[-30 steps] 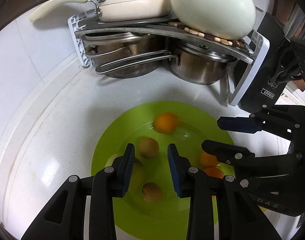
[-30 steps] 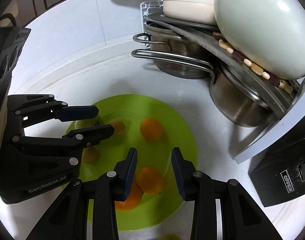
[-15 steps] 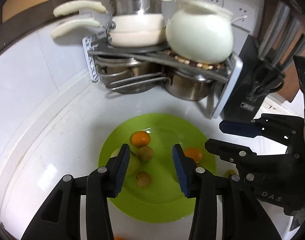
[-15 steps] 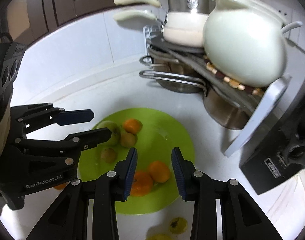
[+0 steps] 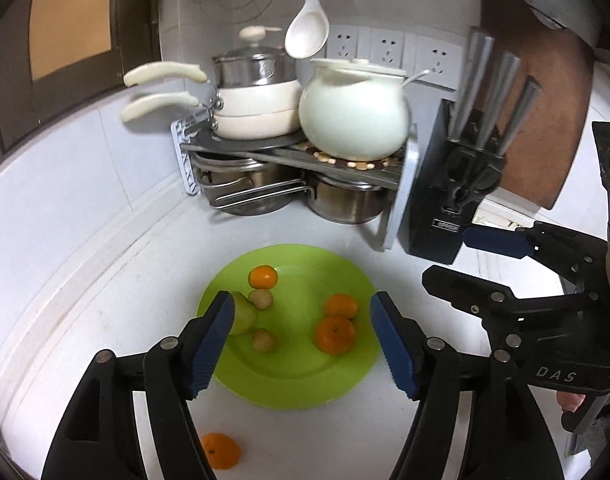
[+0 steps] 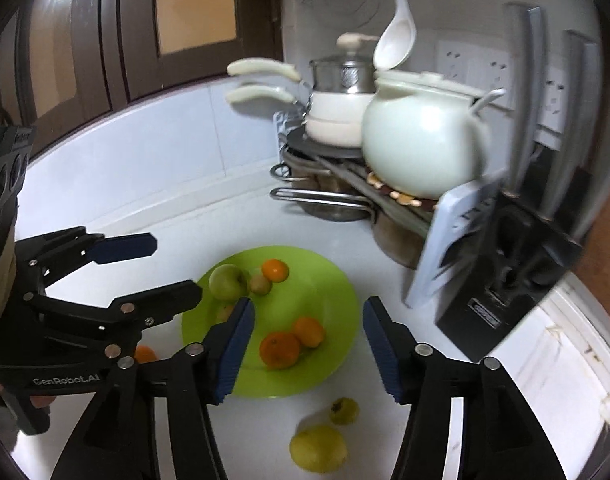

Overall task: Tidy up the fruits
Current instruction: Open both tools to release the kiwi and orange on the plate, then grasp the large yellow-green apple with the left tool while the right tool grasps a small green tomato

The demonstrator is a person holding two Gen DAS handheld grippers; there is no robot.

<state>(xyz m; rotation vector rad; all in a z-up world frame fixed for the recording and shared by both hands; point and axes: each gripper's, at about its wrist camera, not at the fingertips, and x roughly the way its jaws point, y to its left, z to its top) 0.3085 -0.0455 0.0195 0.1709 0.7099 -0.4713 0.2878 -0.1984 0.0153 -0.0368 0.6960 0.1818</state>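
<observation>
- Fruits sit on the green plate [image 5: 289,384]: a pair of oranges [image 5: 335,335] touching on its right side, a third orange [image 5: 263,277] at the back, two small brown fruits [image 5: 263,340] and a green apple [image 6: 227,281] on the left
- Off the plate, an orange [image 5: 221,451] lies on the white counter [image 5: 105,280], a yellow lemon [image 6: 318,448] and a small yellow-green fruit [image 6: 344,411] too
- Left gripper [image 5: 301,344] hangs above the plate, jaws wide apart, holding nothing
- Right gripper [image 6: 305,348] likewise, spread wide and empty
- Behind: pot rack [image 5: 289,152], knife block [image 5: 445,200]

Both tongs — left [image 5: 301,334], right [image 6: 305,344] — rose and apparently spread wider.
</observation>
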